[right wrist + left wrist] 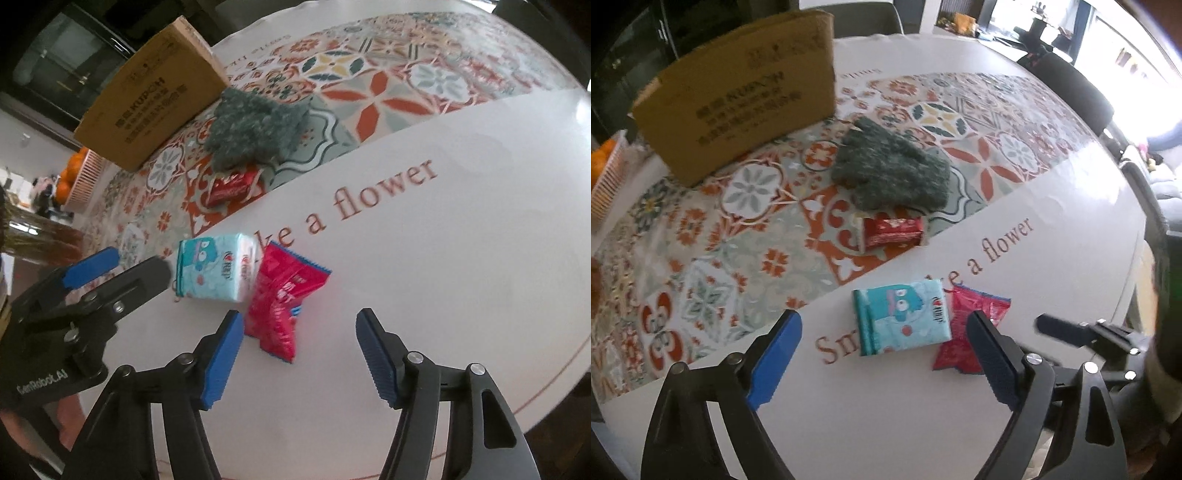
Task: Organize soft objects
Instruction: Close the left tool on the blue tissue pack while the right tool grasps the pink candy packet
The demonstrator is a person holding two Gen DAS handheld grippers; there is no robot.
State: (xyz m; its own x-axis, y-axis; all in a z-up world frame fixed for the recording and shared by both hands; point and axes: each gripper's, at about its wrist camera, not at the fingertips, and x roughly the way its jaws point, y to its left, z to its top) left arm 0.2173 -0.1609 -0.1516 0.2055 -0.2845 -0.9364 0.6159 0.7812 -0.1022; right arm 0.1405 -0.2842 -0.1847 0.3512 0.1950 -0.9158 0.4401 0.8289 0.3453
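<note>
Jaws wide, nothing gripped — teal tissue pack lies just ahead, between them.

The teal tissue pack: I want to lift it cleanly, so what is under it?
The teal tissue pack lies on the white tablecloth, covering part of the printed lettering. The red snack packet touches its side; whether its edge tucks underneath cannot be seen.
</note>
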